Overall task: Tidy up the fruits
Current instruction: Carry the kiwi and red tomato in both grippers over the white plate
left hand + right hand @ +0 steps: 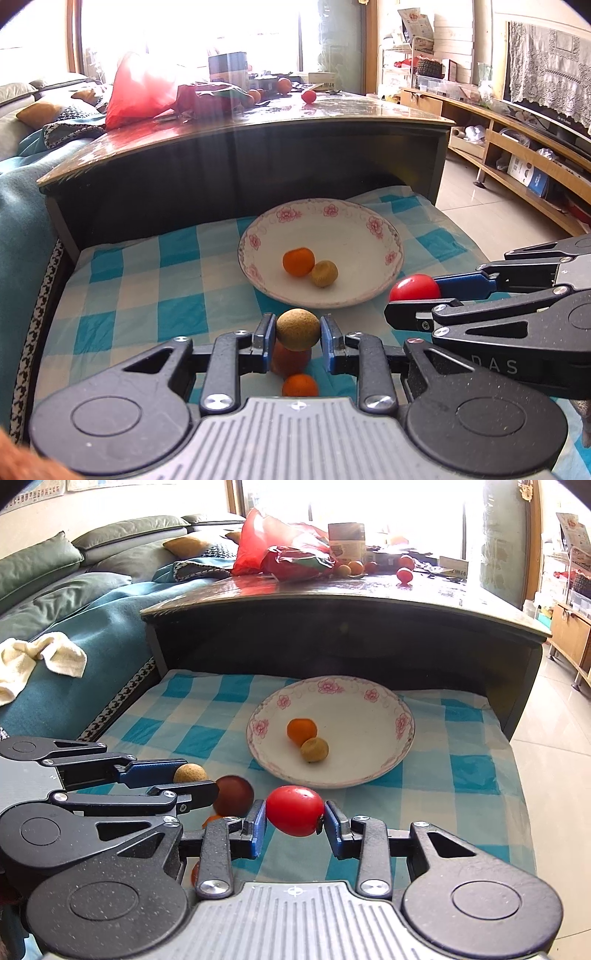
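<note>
Left wrist view showed the blue-and-white checked cloth [147,288] spread as the work surface, and on it, as landmark, the white shallow plate with pink flower rim [258,240], evidently the collecting place for the fruit. Inside the plate lay a small orange mandarin [298,261] touching a tan round longan-like fruit [324,273]. Just in front of the plate the left gripper [297,338] was clenched on a second tan rough-skinned round fruit [297,329], lifted clear of the cloth, presumably to carry it in. To the plate's right, the right gripper [295,821] gripped a glossy red oval tomato-like fruit [294,810]. Nearer than the plate, a dark reddish-brown round fruit [233,795] and another small mandarin [300,385] waited on the cloth. The right gripper's body bore the letters "DAS".
</note>
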Available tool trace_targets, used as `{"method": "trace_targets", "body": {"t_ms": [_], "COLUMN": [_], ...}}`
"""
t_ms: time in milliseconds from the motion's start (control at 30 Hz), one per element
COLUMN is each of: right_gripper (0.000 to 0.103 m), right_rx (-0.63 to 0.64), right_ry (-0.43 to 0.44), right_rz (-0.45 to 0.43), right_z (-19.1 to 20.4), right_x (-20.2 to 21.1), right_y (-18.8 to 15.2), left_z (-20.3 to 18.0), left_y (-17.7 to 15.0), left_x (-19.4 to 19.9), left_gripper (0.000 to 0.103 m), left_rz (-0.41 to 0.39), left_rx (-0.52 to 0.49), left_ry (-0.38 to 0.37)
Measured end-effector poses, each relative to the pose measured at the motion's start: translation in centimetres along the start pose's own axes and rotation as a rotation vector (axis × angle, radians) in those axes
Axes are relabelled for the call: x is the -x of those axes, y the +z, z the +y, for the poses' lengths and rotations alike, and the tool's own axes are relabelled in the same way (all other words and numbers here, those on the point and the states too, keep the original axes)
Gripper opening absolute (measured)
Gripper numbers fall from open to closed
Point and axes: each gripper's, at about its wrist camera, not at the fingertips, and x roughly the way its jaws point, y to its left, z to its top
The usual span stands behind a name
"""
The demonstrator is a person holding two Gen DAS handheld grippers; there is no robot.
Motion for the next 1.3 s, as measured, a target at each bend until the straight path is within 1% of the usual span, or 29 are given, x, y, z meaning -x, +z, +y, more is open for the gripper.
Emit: {"method": "trace_targets", "body": {"t_ms": [233,400,833,1300], "right_gripper": [0.029,0.030,0.030,0.030], "right_rx": [-0.017,-0.031,-0.033,-0.037], "right_ry": [-0.031,-0.050,-0.066,-0.079], "right_rz": [-0.014,-0.015,-0.012,0.000], "right_z": [-1.2,-2.0,-3.2,-4.2], "right_x": [-1.6,-2.8,-5.3,-7.9], "right_y": [1.9,2.7,3.8,4.3], "left_z": [0.0,0.0,0.3,0.8], "left_y": [1.9,2.7,3.6,3.9], "left_x": [-2.2,-3.4,-6.3,-8.9], "left_gripper": [0.034,0.033,0.033,0.033], "left_rz": [-0.016,-0.020,-0.009,0.006], "left_rx": [-0.013,-0.018,-0.021,-0.014], "left_ry": [0.013,0.017,0.033,0.030]}}
